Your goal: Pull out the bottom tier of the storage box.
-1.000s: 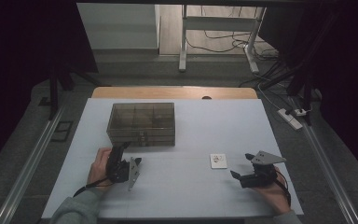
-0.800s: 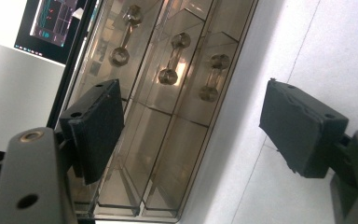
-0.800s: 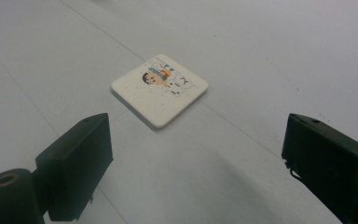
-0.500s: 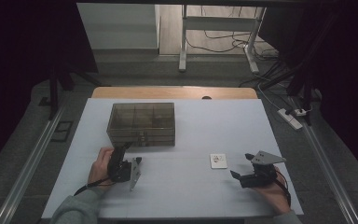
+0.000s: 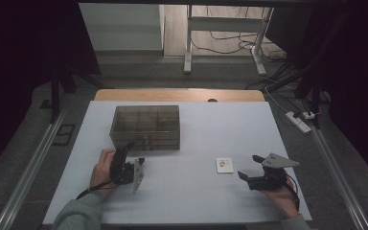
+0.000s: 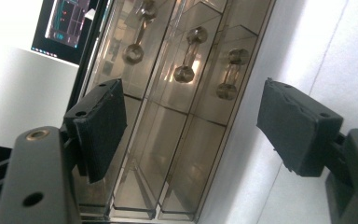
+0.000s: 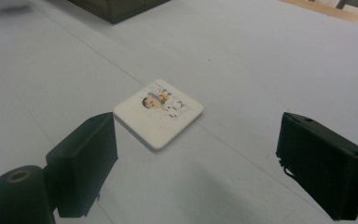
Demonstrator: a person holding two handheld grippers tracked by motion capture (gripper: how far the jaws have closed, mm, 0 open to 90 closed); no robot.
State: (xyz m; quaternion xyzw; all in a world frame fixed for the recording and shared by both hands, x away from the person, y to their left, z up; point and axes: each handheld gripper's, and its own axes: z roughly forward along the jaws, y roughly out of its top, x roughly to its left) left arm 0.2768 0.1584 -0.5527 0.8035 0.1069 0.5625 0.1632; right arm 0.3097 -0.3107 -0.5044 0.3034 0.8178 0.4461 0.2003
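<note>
Near edge of the tabletop (image 5: 191,206), right side: right gripper (image 5: 249,168) held low in a hand, jaws wide apart and holding nothing; they have just been closing a little. In the right gripper view the tile (image 7: 158,113) lies flat on the white top, just ahead of the jaws and between their lines, touched by neither pad. The tile is white, square, round-cornered, with a small coloured cartoon print on its face.

Near edge, left side: left gripper (image 5: 133,160) held in a hand (image 5: 103,165), jaws wide apart, nothing between the pads. It points at the box (image 5: 146,125).

In the high view the tile (image 5: 224,165) sits right of centre, nearer the near edge than the far, just beside the right gripper and well apart from the box.

Farther in, left of centre: the box, smoky clear plastic, divided into compartments, lid down. The left gripper view shows its front face with metal hinges or clasps (image 6: 185,53); which, cannot be told.
</note>
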